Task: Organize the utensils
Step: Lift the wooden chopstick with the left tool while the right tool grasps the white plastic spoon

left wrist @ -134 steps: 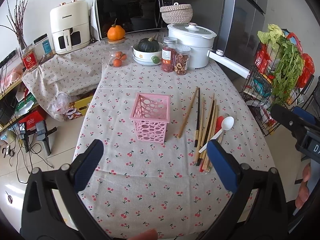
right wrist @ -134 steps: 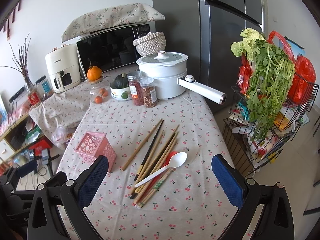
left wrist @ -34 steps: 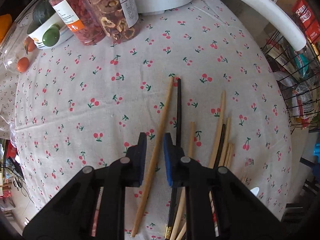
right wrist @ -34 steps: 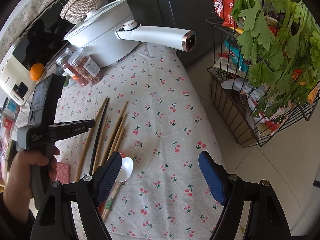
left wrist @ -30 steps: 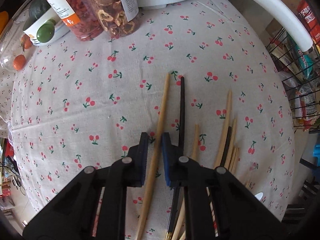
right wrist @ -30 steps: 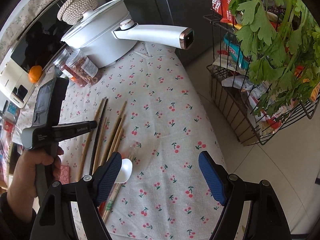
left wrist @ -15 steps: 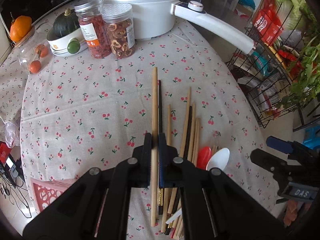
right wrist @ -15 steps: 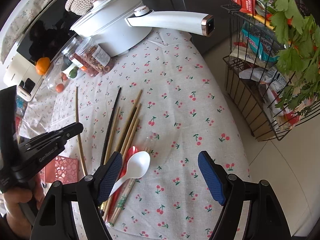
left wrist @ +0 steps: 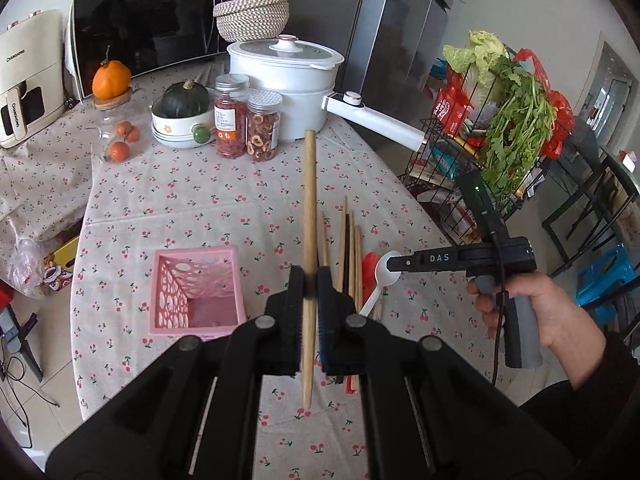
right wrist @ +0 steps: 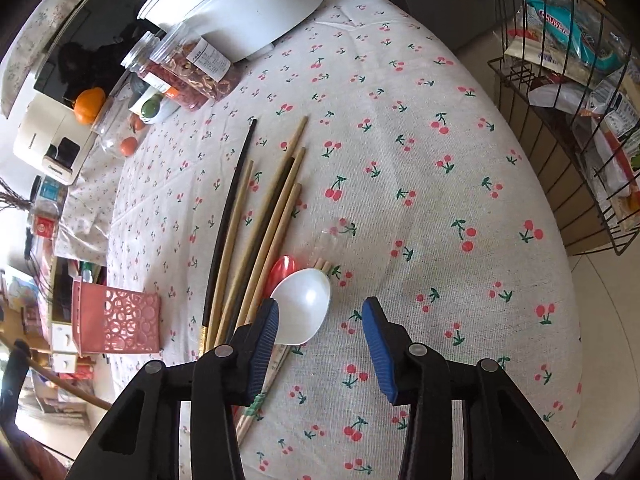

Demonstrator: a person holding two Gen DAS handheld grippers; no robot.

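Wooden and long, one chopstick (left wrist: 309, 216) is pinched tight in the left gripper (left wrist: 309, 280), whose blue pads squeeze it from both sides. It is up in the air above the desk (left wrist: 224, 200), with its far end pointing toward the white pot (left wrist: 284, 80). Its near end hangs down past the gripper.

Just to the left of it in the left wrist view sits the pink basket (left wrist: 196, 292) with round holes in its walls. It stands on the cherry cloth with its top open.

More chopsticks (right wrist: 256, 224) lie side by side on the desk, most of them tan and some black. A red spoon (right wrist: 282, 270) lies by them. A white spoon (right wrist: 306, 304) rests on top, with its bowl facing up.

The right gripper (right wrist: 318, 328) points down at the white spoon. Its jaws are closing. The spoon's bowl is between them, close by the left pad, but the pads do not press on it yet. In the left wrist view a hand (left wrist: 540, 312) holds this gripper by its grey handle.

At the back of the desk are two jars (left wrist: 248, 120), a bowl with a green squash (left wrist: 186, 98) and an orange fruit (left wrist: 111, 80). A wire rack (left wrist: 480, 168) with leafy greens stands beside the desk.
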